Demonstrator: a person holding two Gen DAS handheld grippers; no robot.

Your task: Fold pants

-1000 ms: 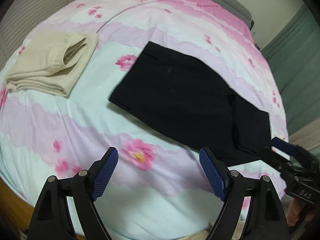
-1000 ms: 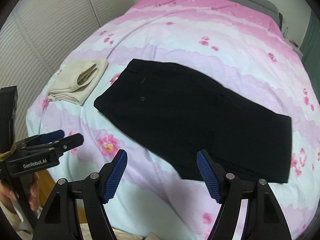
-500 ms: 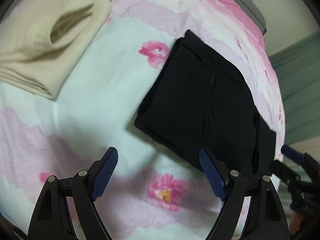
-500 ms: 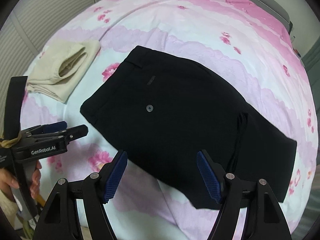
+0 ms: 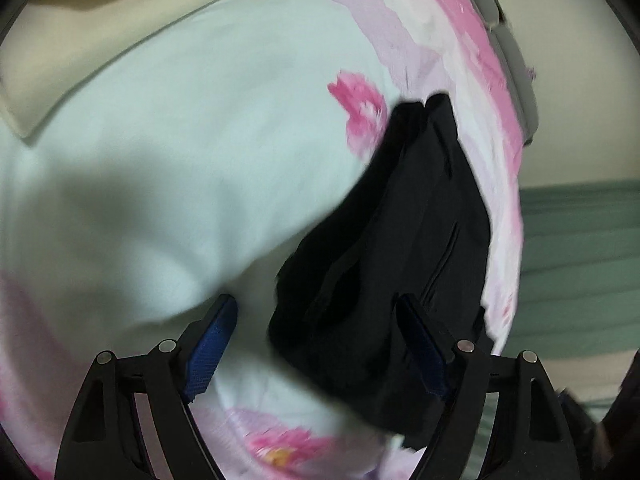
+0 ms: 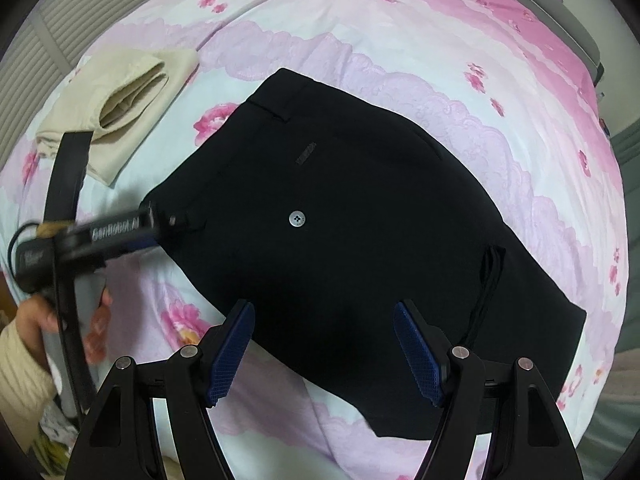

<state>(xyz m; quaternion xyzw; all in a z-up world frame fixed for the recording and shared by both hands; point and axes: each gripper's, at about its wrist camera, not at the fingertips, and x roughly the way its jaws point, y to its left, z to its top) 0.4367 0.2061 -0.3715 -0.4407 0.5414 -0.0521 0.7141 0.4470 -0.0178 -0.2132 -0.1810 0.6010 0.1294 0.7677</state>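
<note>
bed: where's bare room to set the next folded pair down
Free: the broad pink stretch of bedspread between the black pants and the headboard, and the pale patch between the pants' waistband and the folded beige garment. Crowded: the near left, where the left tongs meet the waistband.

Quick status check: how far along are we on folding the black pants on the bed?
Done: the black pants lie flat on the floral bedspread, apparently halved with the legs stacked; a beige folded garment sits beside them. In hand: the left gripper, open, is at the waistband corner, its jaws just narrowing, nothing pinched; the right gripper hovers open over the near edge. Left: grasping and the crosswise folds.
</note>
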